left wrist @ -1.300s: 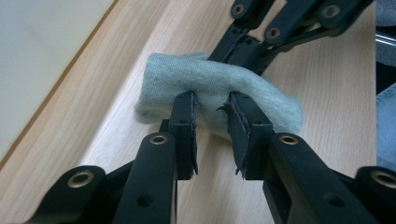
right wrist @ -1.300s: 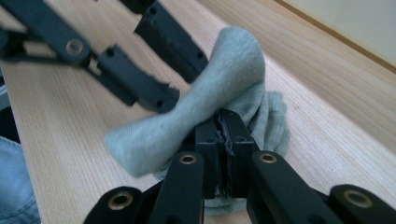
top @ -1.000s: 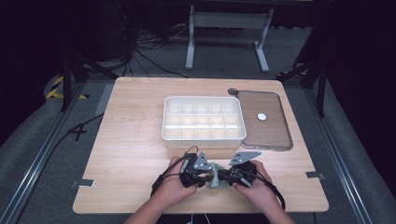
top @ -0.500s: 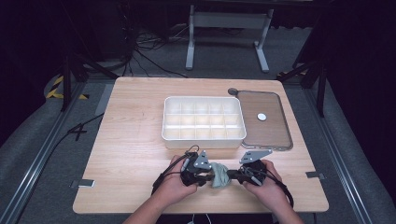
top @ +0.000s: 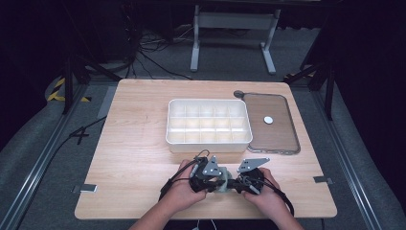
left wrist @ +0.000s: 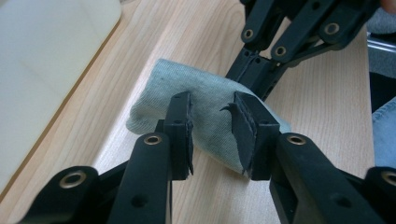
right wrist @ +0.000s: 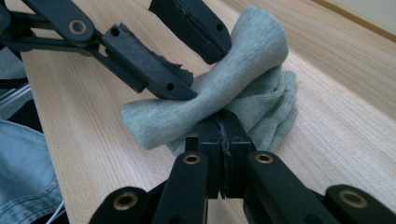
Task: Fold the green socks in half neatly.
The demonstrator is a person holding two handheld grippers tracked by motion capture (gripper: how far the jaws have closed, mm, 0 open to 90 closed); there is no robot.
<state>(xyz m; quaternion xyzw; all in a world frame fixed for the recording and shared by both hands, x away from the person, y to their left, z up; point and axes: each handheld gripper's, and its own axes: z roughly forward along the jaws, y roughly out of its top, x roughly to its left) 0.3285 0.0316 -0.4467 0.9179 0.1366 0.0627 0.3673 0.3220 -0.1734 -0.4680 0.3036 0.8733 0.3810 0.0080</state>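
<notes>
The grey-green cloth (top: 221, 184) lies bunched on the wooden table (top: 134, 143) at the 6 o'clock edge, between the two grippers. The left gripper (left wrist: 212, 133) straddles the cloth: its jaws stand apart, one on each side of the fabric roll, with a clear gap between them. The right gripper (right wrist: 223, 140) has its jaws pressed together on a fold of the cloth, pinching it at the lower edge. Both hands, left (top: 184, 191) and right (top: 268, 194), hold the grippers close together. The white compartment tray (top: 208, 142) sits at table centre, toward 12 o'clock from the cloth. Its transparent lid (top: 280, 134) lies flat, touching the tray's 3 o'clock side.
</notes>
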